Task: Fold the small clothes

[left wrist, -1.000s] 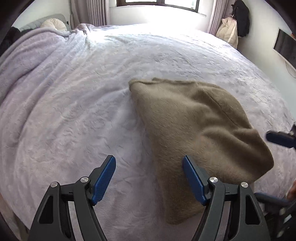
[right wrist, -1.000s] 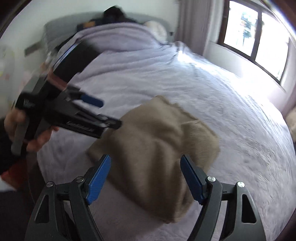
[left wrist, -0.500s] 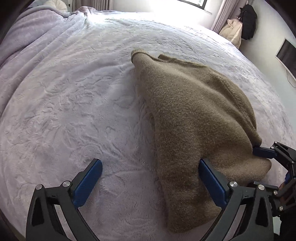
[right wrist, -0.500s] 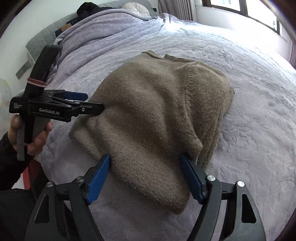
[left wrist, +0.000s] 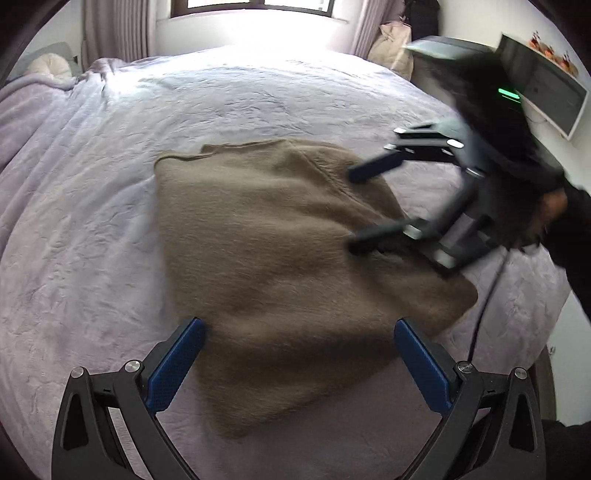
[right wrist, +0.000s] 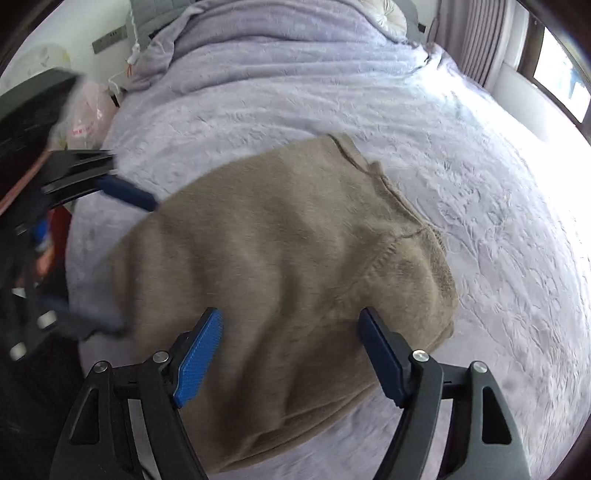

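A folded brown knit sweater point(left wrist: 280, 251) lies flat on the lavender bedspread point(left wrist: 92, 221). My left gripper point(left wrist: 299, 328) hangs open and wide above the sweater's near edge, nothing pinched between its blue pads. In the left wrist view my right gripper point(left wrist: 364, 206) comes in blurred from the right, its two fingers spread over the sweater's right side. From the right wrist view the sweater point(right wrist: 295, 258) fills the middle, and the right gripper point(right wrist: 290, 321) stands open just above it. The left gripper point(right wrist: 122, 258) shows blurred at the sweater's left edge.
The bedspread point(right wrist: 480, 184) stretches far around the sweater. A pillow point(left wrist: 50, 64) and rumpled blanket point(right wrist: 277, 48) lie at the head end. Curtains point(left wrist: 114, 29) flank the window; a wall screen point(left wrist: 546, 92) hangs to the right. A dark sleeve point(left wrist: 576, 229) reaches in.
The left jaws have widened and that gripper has slid right, over the sweater's near edge. The right gripper has swung in lower over the sweater's side. The sweater lies as before.
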Demonstrator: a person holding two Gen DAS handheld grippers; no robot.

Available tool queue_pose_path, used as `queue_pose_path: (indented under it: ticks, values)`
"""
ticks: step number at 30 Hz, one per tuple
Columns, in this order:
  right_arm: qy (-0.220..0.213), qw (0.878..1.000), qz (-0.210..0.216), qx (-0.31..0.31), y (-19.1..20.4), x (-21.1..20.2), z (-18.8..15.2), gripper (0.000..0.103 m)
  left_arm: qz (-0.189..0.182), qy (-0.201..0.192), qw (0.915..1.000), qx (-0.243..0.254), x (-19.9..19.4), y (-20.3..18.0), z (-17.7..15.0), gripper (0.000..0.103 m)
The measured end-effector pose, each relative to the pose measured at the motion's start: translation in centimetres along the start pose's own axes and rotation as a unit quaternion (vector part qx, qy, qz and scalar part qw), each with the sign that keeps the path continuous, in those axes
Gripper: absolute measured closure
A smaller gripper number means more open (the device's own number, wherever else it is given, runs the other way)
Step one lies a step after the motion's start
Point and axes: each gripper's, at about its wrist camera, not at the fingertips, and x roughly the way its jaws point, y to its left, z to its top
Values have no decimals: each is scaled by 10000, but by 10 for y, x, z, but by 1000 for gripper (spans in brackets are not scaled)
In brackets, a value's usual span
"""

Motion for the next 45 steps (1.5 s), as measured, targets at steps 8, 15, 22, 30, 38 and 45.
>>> queue_pose_path:
  ticks: [8,15,22,30,38,45]
  values:
    - [-205,9955,436,818,-58,16,-25,25,497,329,9974,406,23,-4,-8,0]
    - [-593,9975,331,186,-28,-14,12,23,100,-25,9999,43,-5,13,35,0]
    - [-163,9979,479,396,-53,36,30,23,663,435,9966,205,34,13,42,0]
    - [-400,9912,370,1204,-89,44,9,23,849,469,9947,352,38,10,40,0]
    - [-713,9901,-659,1014,-38,-13,-2,22,993,256,9947,5,22,30,58,0]
    - [-506,9909,-796,956,8,-16,-30,22,989,501,9895,-930,47,91,60,0]
